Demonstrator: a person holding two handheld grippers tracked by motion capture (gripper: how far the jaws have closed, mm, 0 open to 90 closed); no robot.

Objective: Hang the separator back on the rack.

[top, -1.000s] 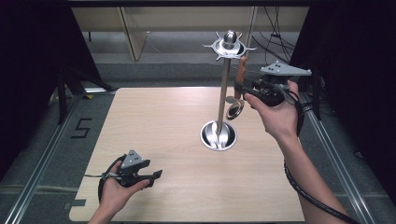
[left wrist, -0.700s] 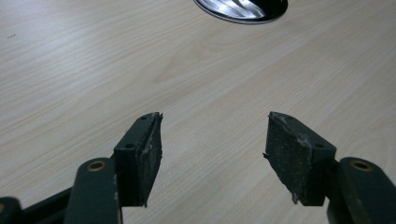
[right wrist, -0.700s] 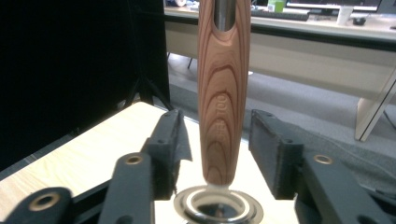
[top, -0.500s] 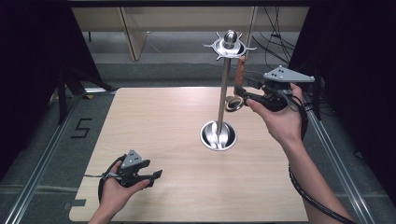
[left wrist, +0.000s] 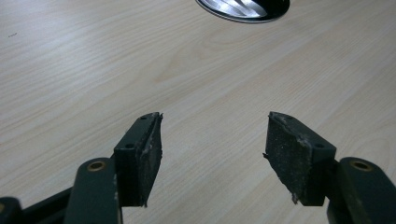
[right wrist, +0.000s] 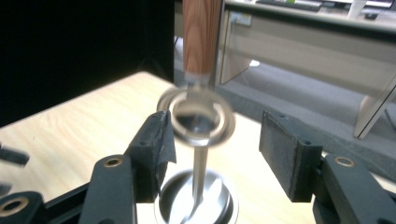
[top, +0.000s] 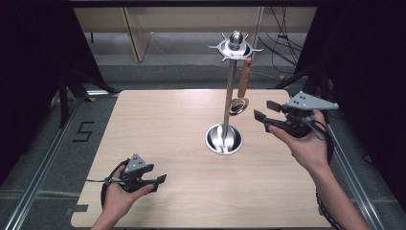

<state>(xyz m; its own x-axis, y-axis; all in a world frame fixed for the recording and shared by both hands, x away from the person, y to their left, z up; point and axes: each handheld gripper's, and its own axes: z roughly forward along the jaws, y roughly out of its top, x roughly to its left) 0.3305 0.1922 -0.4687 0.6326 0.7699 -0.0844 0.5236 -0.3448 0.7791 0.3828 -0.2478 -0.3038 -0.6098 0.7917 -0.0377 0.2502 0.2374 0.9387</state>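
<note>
The wooden-handled ring utensil (top: 242,86) hangs from the steel stand (top: 230,81): I judge it light, rigid, swing-prone; grasp the handle. My right gripper (top: 266,113) and left gripper (top: 158,181) both gape, empty.

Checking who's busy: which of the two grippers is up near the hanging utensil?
The right gripper, raised beside the wooden-handled utensil on the stand; the left gripper sits low over the table.
</note>
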